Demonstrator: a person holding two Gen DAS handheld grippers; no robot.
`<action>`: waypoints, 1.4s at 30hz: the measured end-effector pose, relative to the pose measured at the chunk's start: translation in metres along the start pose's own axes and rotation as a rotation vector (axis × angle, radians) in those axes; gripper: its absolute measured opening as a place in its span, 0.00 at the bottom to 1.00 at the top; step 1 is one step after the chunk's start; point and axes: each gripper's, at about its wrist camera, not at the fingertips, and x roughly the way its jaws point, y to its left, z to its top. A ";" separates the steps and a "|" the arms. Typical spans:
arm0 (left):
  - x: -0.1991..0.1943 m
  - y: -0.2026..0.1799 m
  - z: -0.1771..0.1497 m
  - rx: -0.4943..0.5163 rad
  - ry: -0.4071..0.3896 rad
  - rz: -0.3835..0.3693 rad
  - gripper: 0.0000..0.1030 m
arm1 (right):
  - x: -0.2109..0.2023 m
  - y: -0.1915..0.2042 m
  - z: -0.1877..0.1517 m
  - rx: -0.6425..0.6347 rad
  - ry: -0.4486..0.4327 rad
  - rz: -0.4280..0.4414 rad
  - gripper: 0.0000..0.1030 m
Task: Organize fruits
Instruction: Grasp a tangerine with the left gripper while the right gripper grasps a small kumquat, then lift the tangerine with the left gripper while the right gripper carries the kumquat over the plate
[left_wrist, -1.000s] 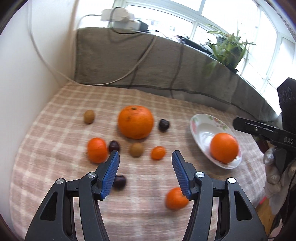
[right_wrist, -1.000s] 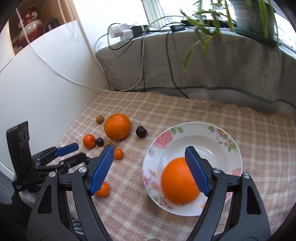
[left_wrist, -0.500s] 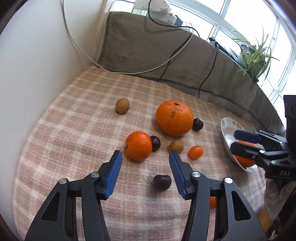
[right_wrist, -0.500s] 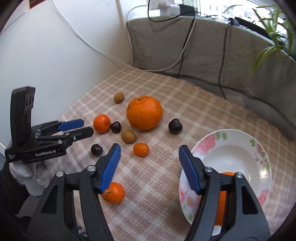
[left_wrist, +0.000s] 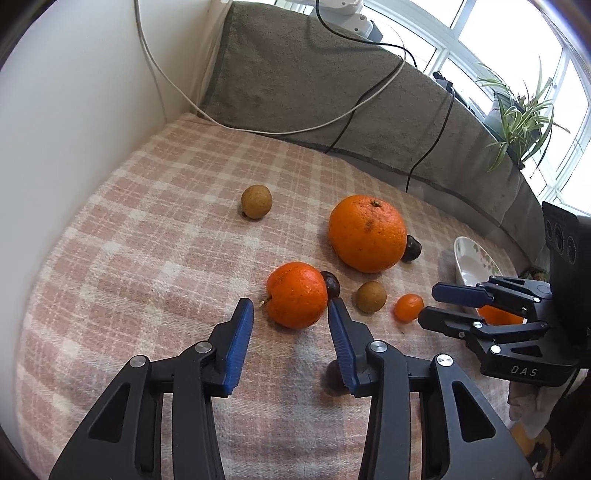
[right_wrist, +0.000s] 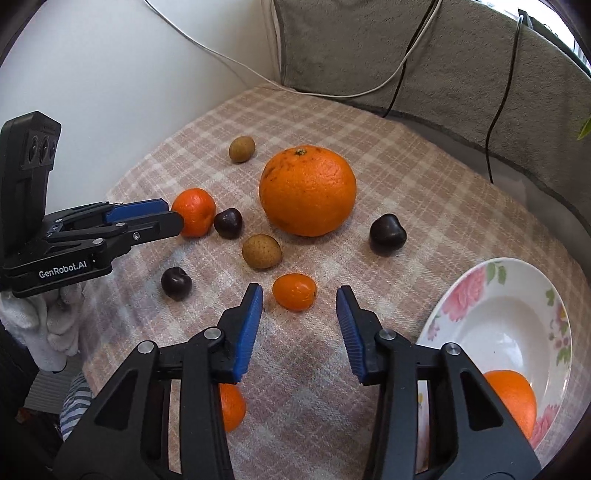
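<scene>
A mandarin (left_wrist: 297, 295) lies on the checked cloth, its near side between the blue pads of my left gripper (left_wrist: 290, 308). Those jaws are closing and a small gap still shows on the left pad's side. My right gripper (right_wrist: 299, 293) straddles a small kumquat (right_wrist: 294, 291), its jaws closing with gaps on both sides. In the left wrist view the right gripper (left_wrist: 428, 304) sits beside that kumquat (left_wrist: 408, 307). A flowered plate (right_wrist: 517, 295) at the right holds one orange (right_wrist: 511, 398).
A large orange (right_wrist: 307, 190) sits mid-cloth. Around it lie three dark plums (right_wrist: 388, 229), two brown longans (right_wrist: 261, 251) and another mandarin (right_wrist: 231, 406) under my right gripper. A white wall is at the left; a grey cushion with cables (left_wrist: 369, 99) is behind.
Both grippers came forward and down over the loose fruit while their jaws narrowed. The right one left the plate, and the orange stayed in it.
</scene>
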 end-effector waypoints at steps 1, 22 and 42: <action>0.001 0.000 0.000 0.001 0.002 -0.001 0.39 | 0.002 0.000 0.000 -0.001 0.004 -0.001 0.42; 0.014 0.002 0.006 -0.014 0.030 -0.039 0.38 | 0.025 0.007 0.005 -0.017 0.060 0.002 0.33; 0.004 0.005 0.005 -0.036 -0.009 -0.041 0.33 | 0.015 0.002 0.005 0.003 0.028 0.009 0.28</action>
